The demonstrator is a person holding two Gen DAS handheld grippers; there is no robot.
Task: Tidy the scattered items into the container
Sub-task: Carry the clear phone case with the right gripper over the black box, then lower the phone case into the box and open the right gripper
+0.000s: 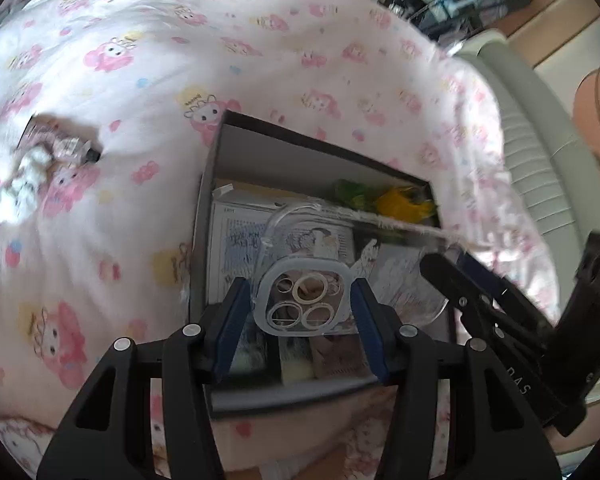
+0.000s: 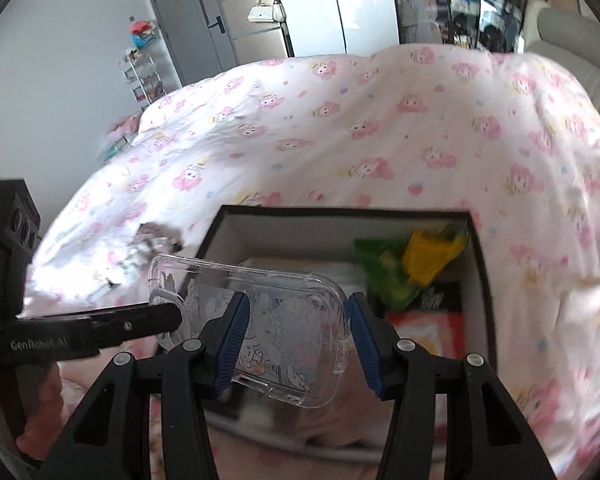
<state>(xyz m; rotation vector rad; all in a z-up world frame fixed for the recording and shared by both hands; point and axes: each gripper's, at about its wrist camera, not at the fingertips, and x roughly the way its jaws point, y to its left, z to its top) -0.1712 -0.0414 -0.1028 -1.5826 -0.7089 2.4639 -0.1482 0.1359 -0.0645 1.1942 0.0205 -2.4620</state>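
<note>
A clear phone case [image 1: 304,296] with a printed cartoon back hovers over the open dark box [image 1: 216,184] on the bed. My left gripper [image 1: 300,312] has its blue pads on both sides of the case's camera end. My right gripper [image 2: 296,340] holds the case [image 2: 284,336] across its width, pads touching both edges. The box [image 2: 220,232] holds a book, cards and a yellow and green packet [image 2: 424,260]. A pile of small items [image 1: 56,152] lies on the quilt left of the box; it also shows in the right wrist view [image 2: 148,248].
A pink cartoon-print quilt [image 1: 140,60] covers the bed around the box. A white plush toy [image 1: 24,184] lies at the far left. A grey padded headboard [image 1: 532,128] stands to the right. A grey door [image 2: 188,20] and wire shelf [image 2: 144,76] stand beyond the bed.
</note>
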